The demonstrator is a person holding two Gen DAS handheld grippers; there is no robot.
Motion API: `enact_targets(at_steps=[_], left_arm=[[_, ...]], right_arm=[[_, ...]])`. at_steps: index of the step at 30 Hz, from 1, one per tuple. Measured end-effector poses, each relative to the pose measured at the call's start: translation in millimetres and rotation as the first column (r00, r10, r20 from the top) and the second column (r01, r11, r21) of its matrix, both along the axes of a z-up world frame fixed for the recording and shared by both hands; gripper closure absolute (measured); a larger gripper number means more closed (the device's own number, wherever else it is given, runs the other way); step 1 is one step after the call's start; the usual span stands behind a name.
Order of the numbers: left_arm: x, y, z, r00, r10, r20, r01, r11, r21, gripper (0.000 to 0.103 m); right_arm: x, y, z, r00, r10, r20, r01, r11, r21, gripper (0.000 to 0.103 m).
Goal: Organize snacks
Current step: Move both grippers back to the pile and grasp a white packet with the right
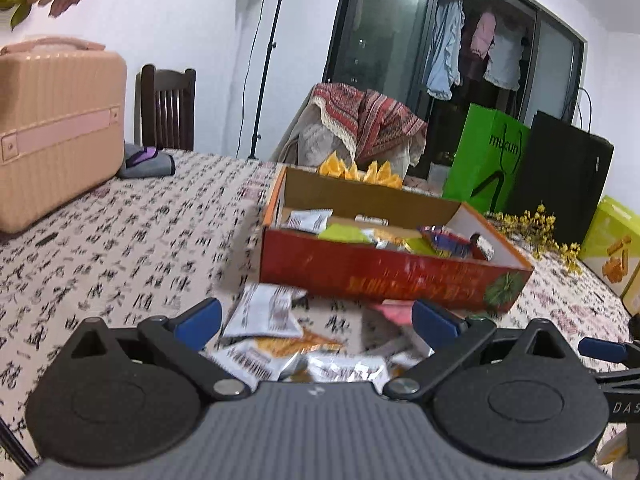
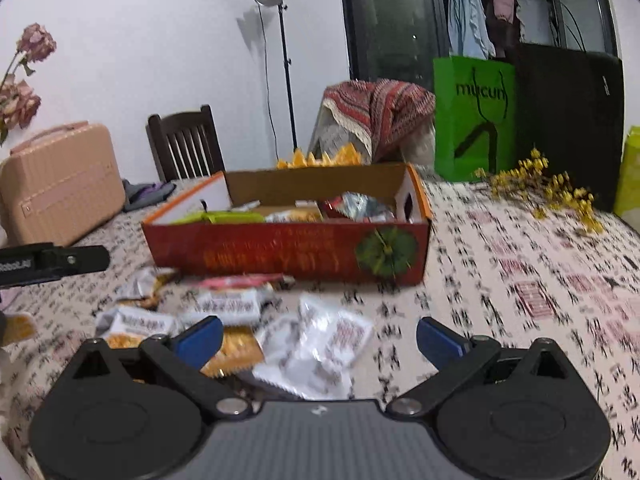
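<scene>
A red cardboard box (image 1: 384, 272) (image 2: 288, 256) lies open on the patterned tablecloth with several snack packets inside. Loose snack packets (image 1: 268, 312) (image 2: 320, 340), white and orange, lie on the cloth in front of the box. My left gripper (image 1: 316, 320) hovers open over these packets, blue fingertips wide apart, nothing held. My right gripper (image 2: 320, 338) is also open above a white packet, holding nothing. The left gripper's black body (image 2: 52, 262) shows at the left edge of the right wrist view.
A pink suitcase (image 1: 56, 128) (image 2: 60, 184) stands at the table's left. A green bag (image 1: 488, 156) (image 2: 474, 116), a black bag (image 1: 560, 176) and yellow flowers (image 2: 552, 188) sit behind the box at right. A chair (image 2: 184, 140) and lamp stand (image 1: 268, 60) are beyond.
</scene>
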State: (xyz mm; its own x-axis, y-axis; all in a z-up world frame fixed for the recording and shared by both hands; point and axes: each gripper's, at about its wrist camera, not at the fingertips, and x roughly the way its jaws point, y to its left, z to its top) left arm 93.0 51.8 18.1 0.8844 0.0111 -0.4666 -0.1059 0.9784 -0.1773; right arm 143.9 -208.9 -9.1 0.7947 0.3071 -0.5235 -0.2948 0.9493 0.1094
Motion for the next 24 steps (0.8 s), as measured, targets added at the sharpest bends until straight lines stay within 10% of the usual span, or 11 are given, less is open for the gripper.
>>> enact_targets(at_steps=[12, 24], left_arm=[[-10, 9, -14, 0.999, 0.009, -0.046, -0.009, 1.0, -0.004, 0.0], [-9, 17, -19, 0.997, 0.032, -0.076, -0.033, 0.999, -0.001, 0.0]], right_arm=[[16, -1, -17, 0.996, -0.026, -0.084, 0.025, 1.0, -0.011, 0.002], [45, 1, -32, 0.984, -0.018, -0.18, 0.034, 0.996, 0.088, 0.05]])
